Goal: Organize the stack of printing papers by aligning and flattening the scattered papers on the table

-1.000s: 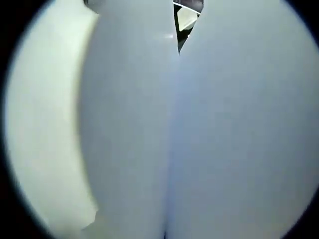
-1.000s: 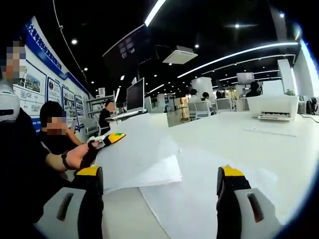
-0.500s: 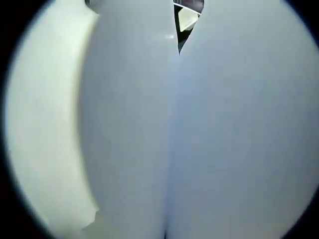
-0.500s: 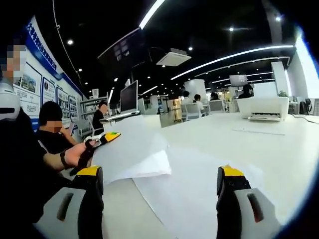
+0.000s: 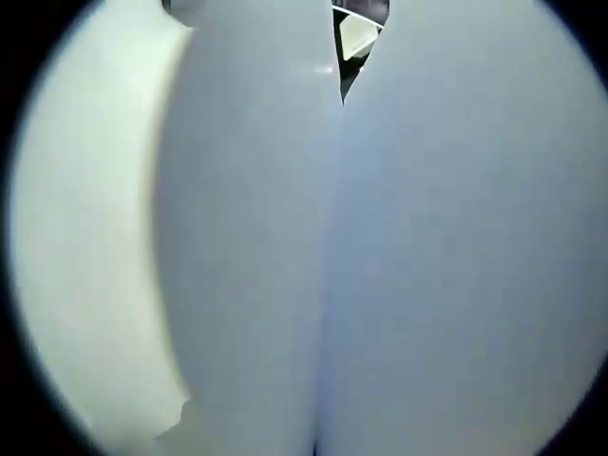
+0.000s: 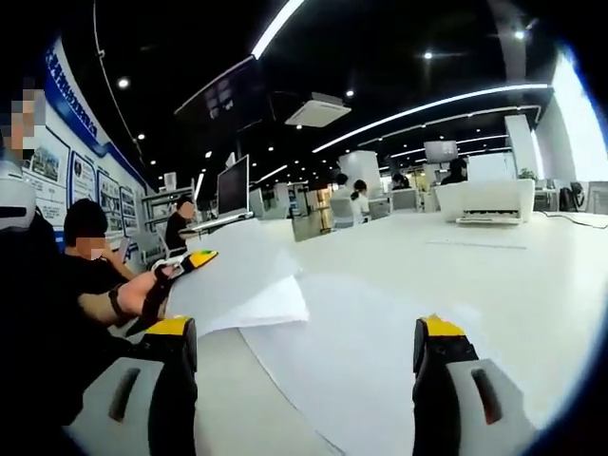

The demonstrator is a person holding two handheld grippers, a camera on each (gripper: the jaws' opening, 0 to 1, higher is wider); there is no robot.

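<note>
The right hand-held gripper (image 6: 300, 356) stands wide over the white worktop (image 6: 494, 285), gripping nothing. At its ten o'clock the left hand-held gripper (image 6: 197, 258) lifts the papers (image 6: 237, 290) by one edge; sheets cover its own view, jaws hidden – cannot tell

No readable text. Blue wall board (image 6: 68, 142) carries white characters and posters, too blurred and small to make out.
</note>
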